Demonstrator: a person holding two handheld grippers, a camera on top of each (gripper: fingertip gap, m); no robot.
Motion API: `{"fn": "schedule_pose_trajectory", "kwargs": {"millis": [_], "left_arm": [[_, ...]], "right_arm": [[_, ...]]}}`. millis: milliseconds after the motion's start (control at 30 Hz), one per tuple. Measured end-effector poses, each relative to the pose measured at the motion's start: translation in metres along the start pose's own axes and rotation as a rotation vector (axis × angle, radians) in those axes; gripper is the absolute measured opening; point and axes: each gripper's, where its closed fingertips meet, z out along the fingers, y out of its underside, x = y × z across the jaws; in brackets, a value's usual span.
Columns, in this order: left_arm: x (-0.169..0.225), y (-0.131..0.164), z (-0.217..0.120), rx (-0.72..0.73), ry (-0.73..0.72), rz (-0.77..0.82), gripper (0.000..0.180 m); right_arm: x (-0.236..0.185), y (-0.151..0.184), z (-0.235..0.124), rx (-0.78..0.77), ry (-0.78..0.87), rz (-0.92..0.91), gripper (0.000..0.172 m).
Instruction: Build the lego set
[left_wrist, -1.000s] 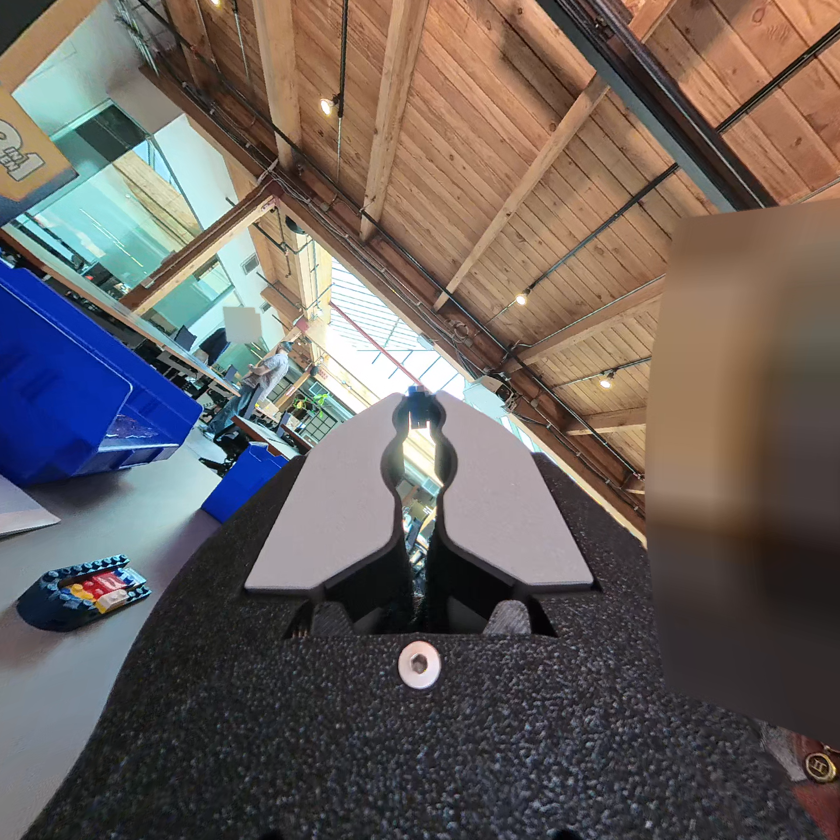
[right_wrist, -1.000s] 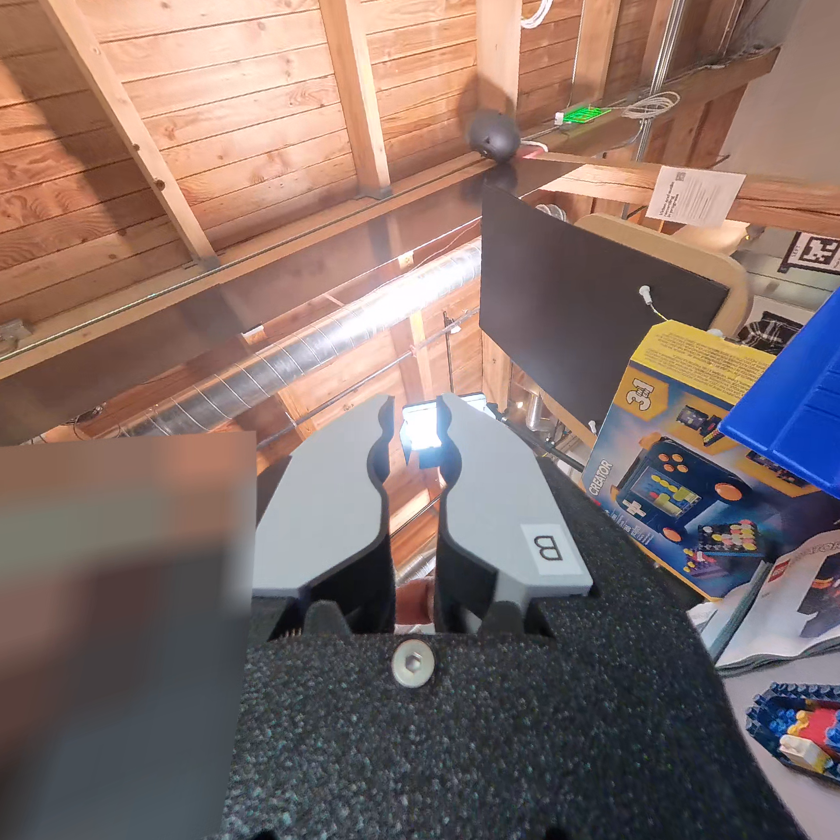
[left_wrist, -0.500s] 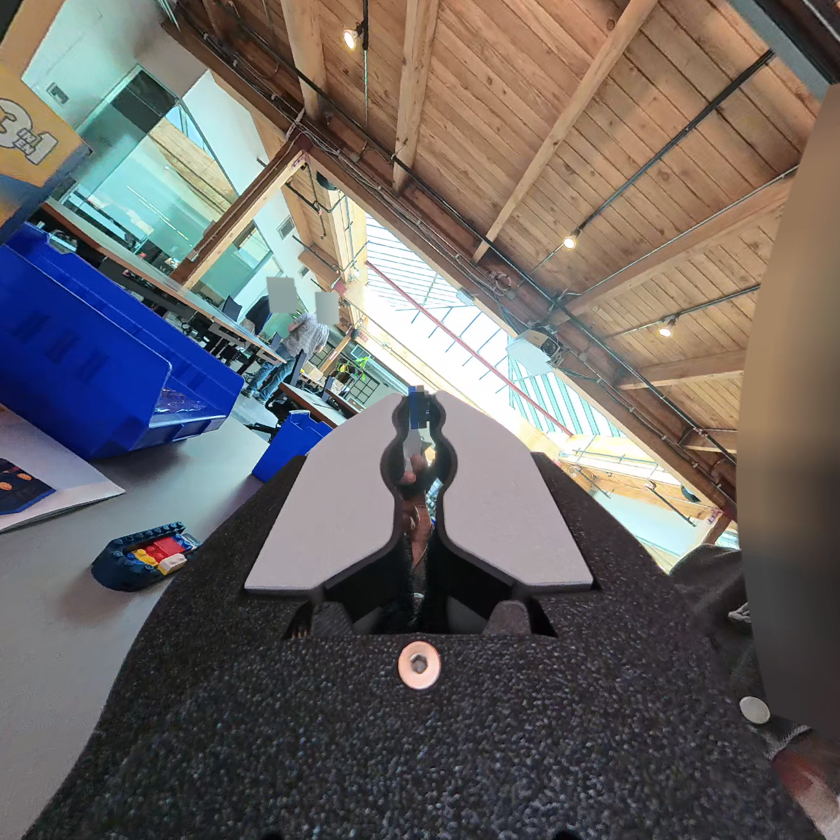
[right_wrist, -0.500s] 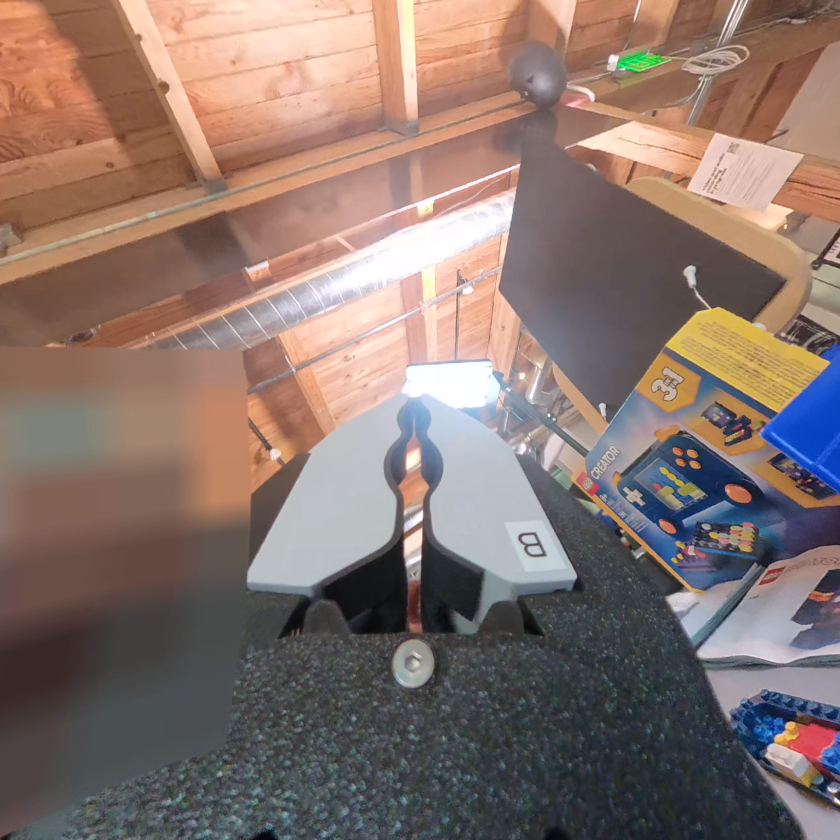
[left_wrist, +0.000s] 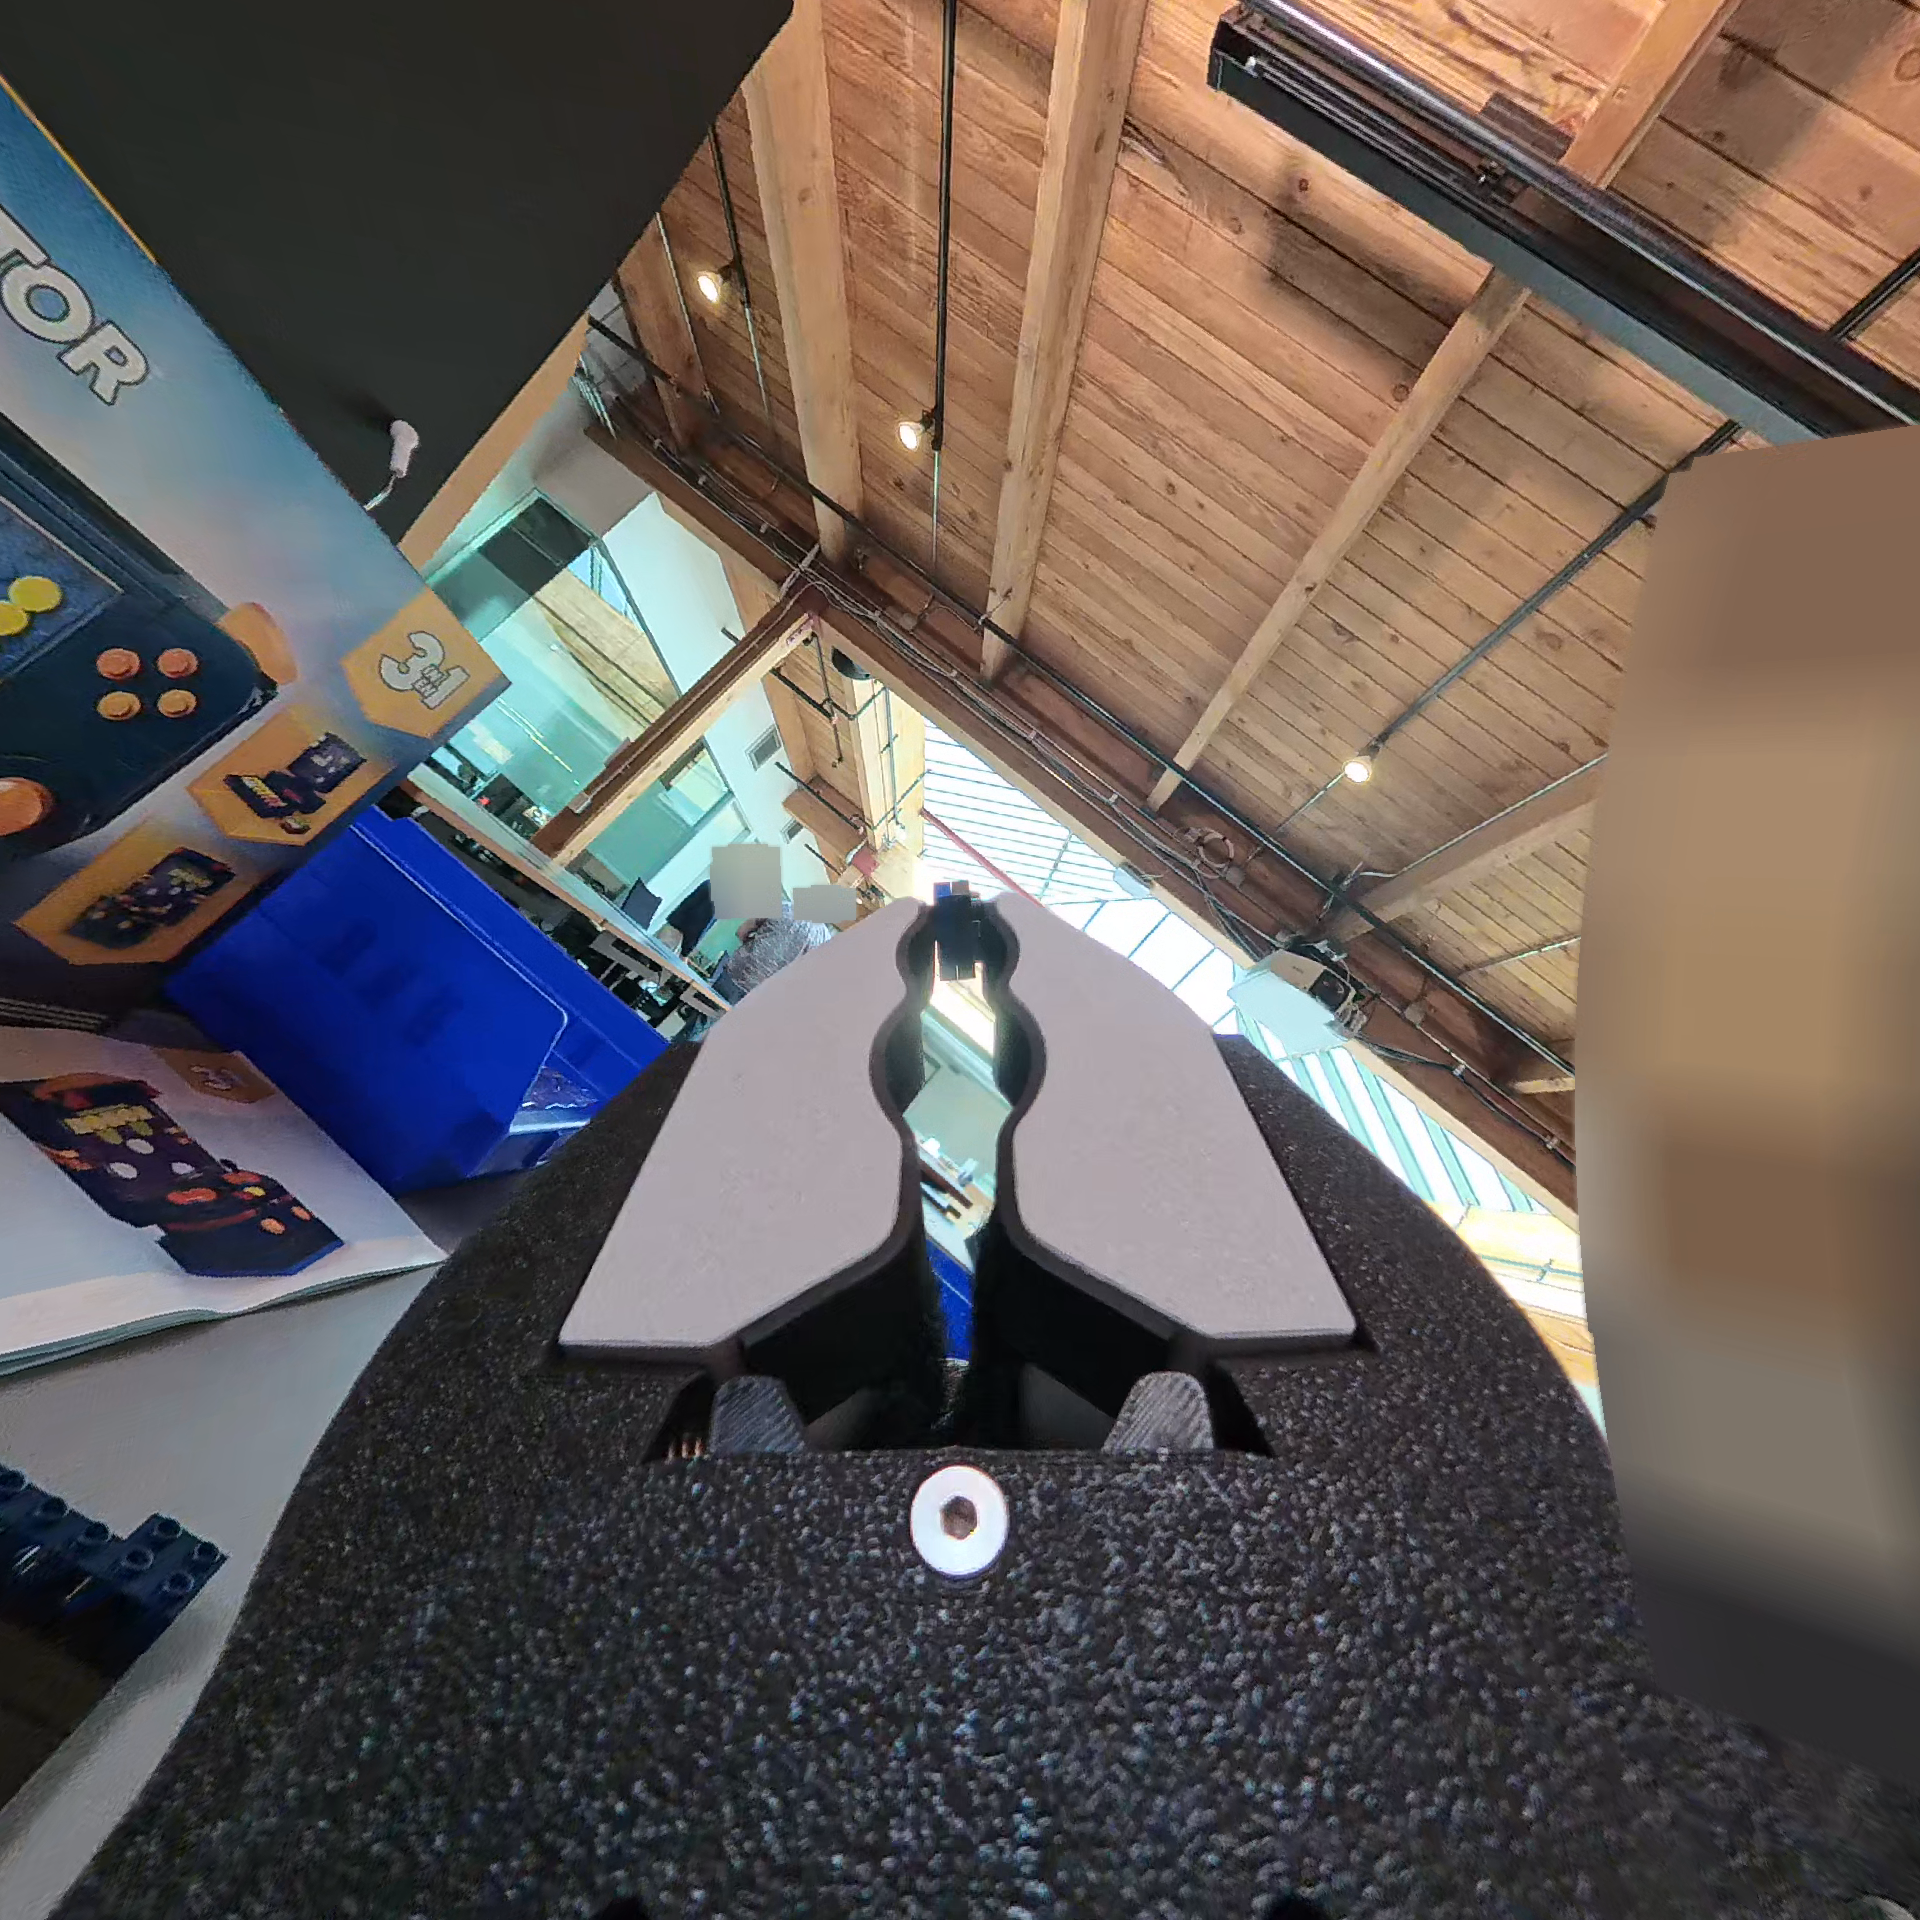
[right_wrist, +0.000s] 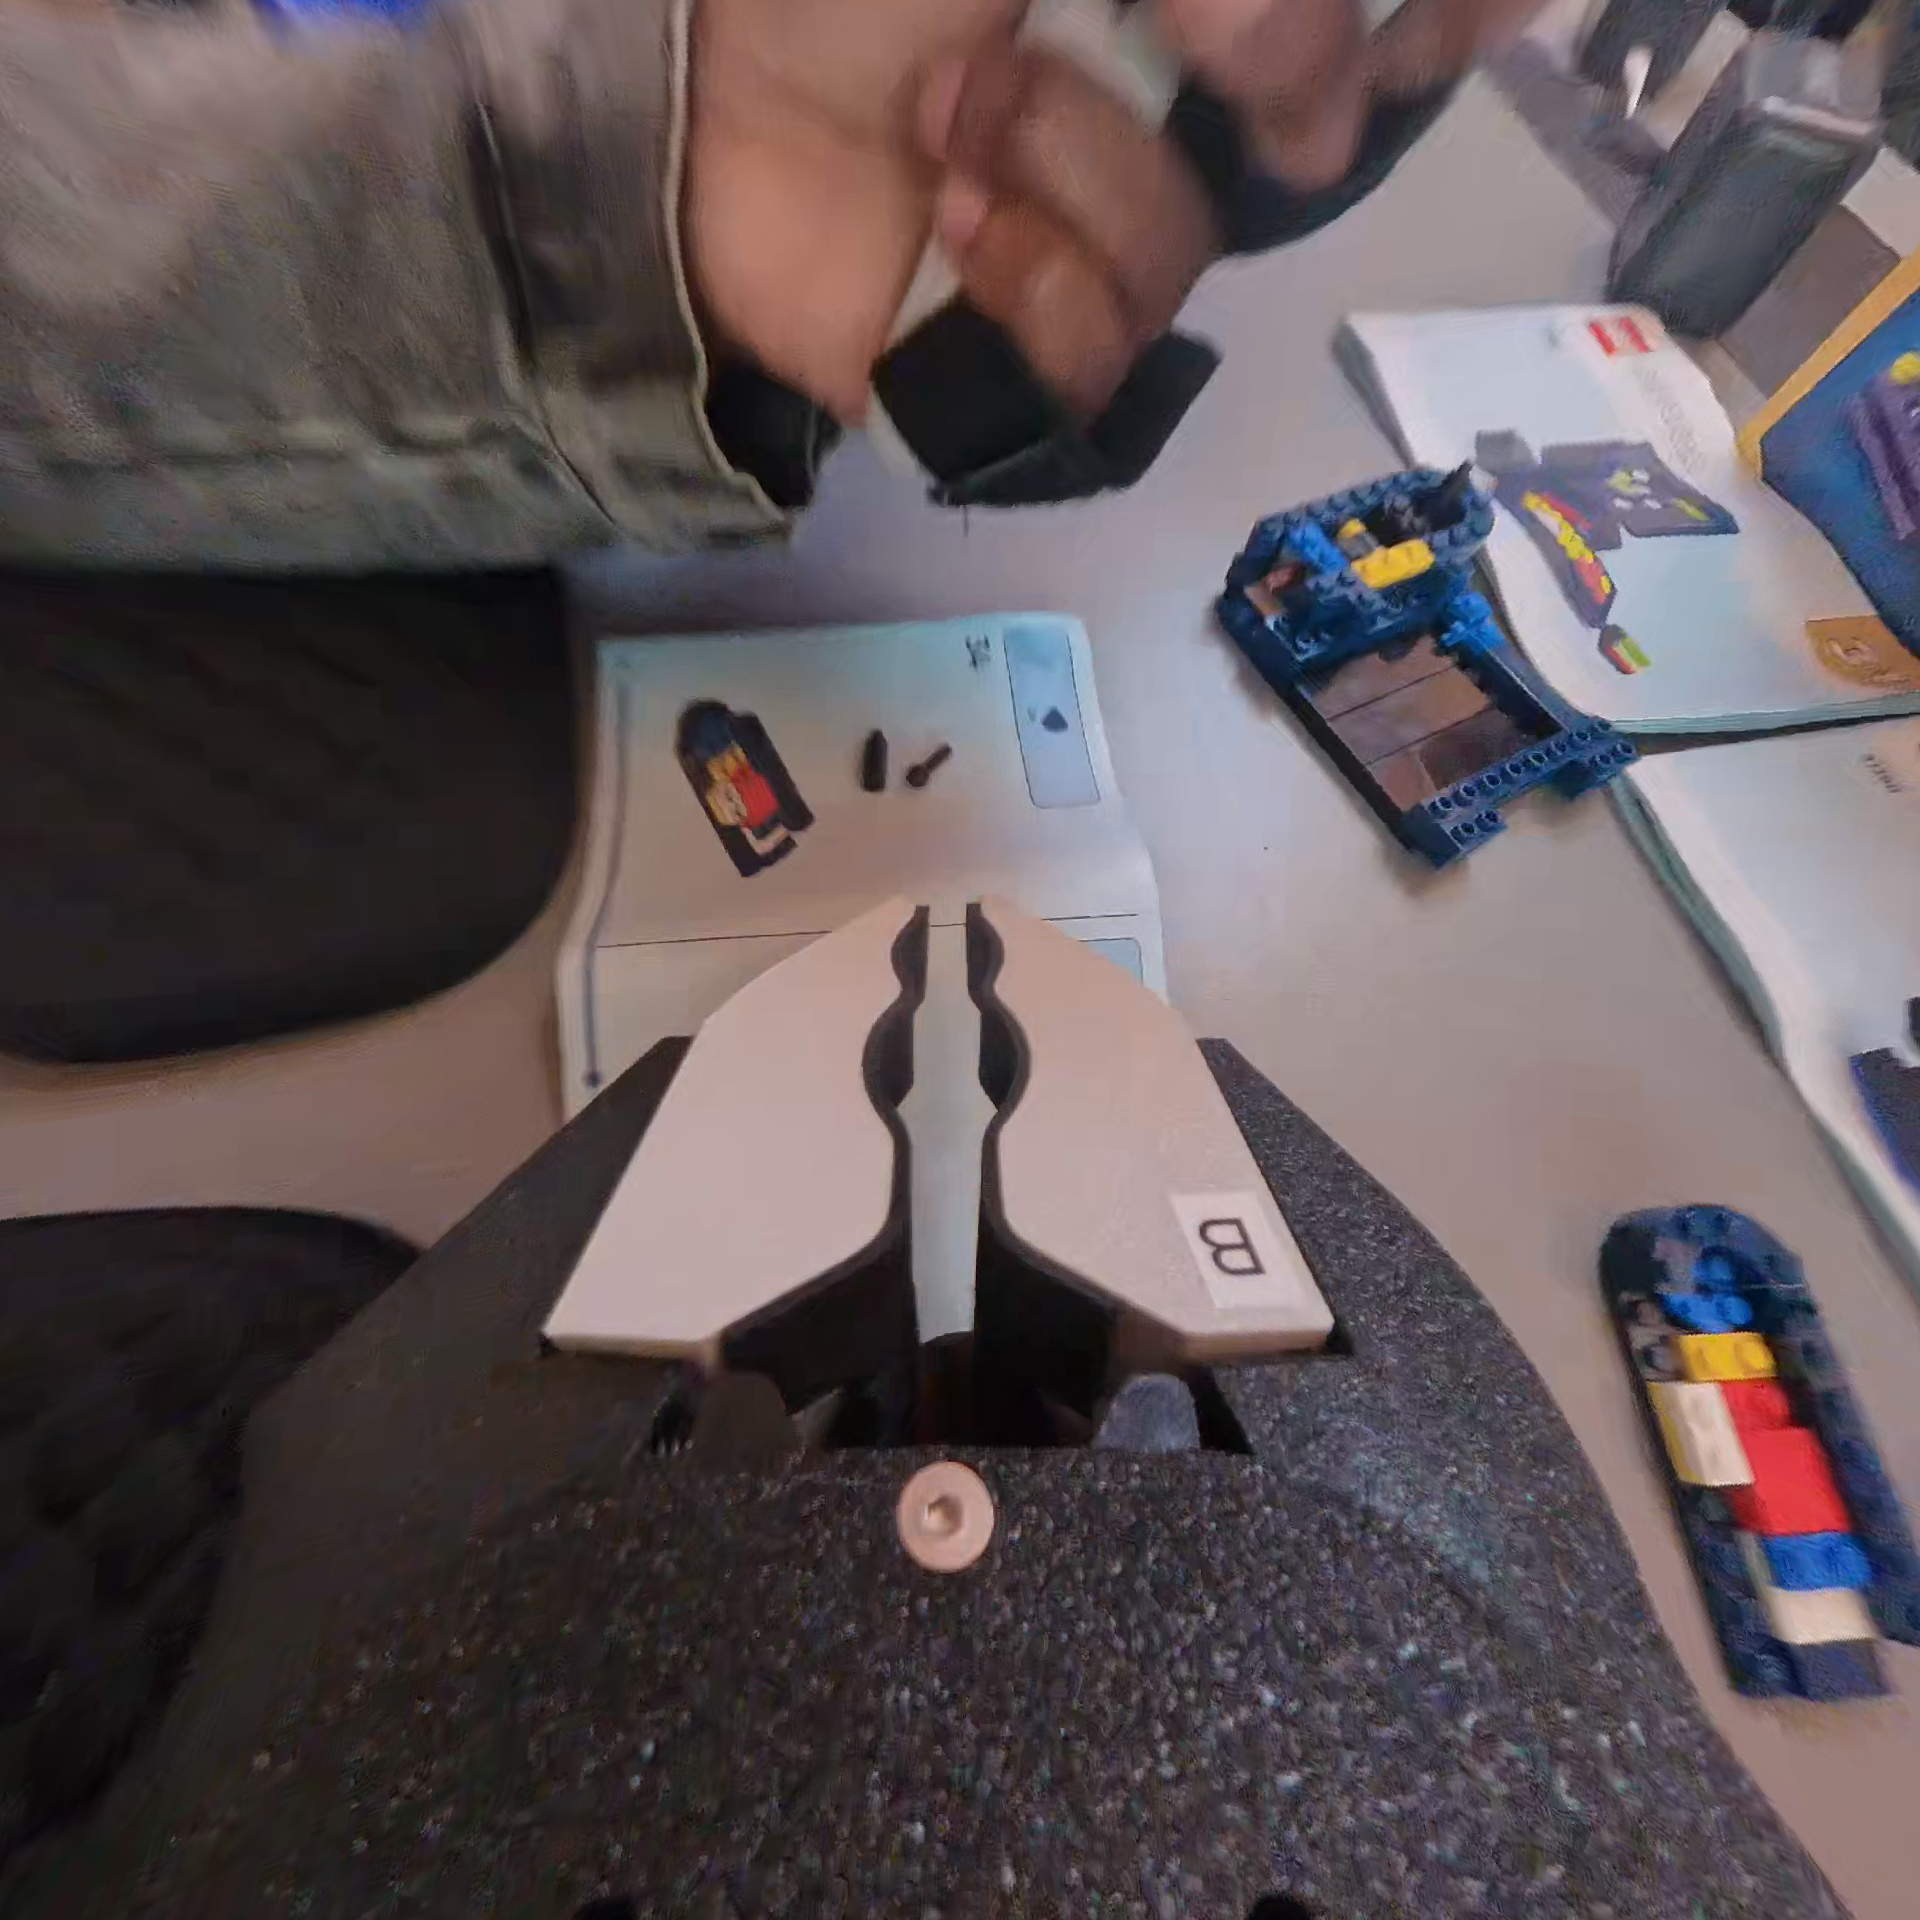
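An open-plan office or workshop loft: wooden plank ceiling (left_wrist: 1247, 364) with track lights, glass partitions (left_wrist: 540, 644), and a grey worktable (right_wrist: 1351, 1039) carrying brick models and instruction booklets (right_wrist: 852, 790).

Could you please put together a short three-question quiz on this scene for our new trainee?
1. True or false: the left gripper grips a small dark brick at its fingertips.
2. What lies under the right gripper? A) open instruction booklet B) blue bin C) bare floor
3. Fill in: the right gripper's jaws stand slightly ___, with nothing between them.

Key: 1 true; 2 A; 3 apart.
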Motion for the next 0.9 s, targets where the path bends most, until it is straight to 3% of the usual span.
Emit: {"fn": "schedule_pose_trajectory", "kwargs": {"millis": [100,233,333,567,733,800,900], "left_arm": [[0.001,-0.002,-0.001,0.012,0.011,-0.018,0.008],[0.002,-0.005,-0.002,0.021,0.015,-0.01,0.008],[0.001,-0.012,-0.005,0.049,0.018,-0.013,0.008],[0.001,-0.016,-0.007,0.063,0.027,-0.03,0.008],[0.003,-0.014,-0.006,0.05,0.034,-0.035,0.008],[0.003,-0.015,-0.006,0.051,0.033,-0.037,0.008],[0.001,-0.016,-0.007,0.053,0.028,-0.047,0.008]], "right_arm": [[-0.004,-0.006,0.019,-0.072,0.005,-0.011,0.006],[0.005,-0.016,0.041,-0.123,-0.032,0.188,0.006],[0.008,-0.014,0.052,-0.204,-0.027,0.231,0.008],[-0.004,-0.003,0.067,-0.339,-0.016,0.194,0.01],[0.002,0.0,0.066,-0.414,0.124,-0.027,0.0],[0.002,0.001,0.064,-0.397,0.125,-0.049,0.0],[0.015,-0.002,0.051,-0.256,0.109,0.094,0.0]]}}
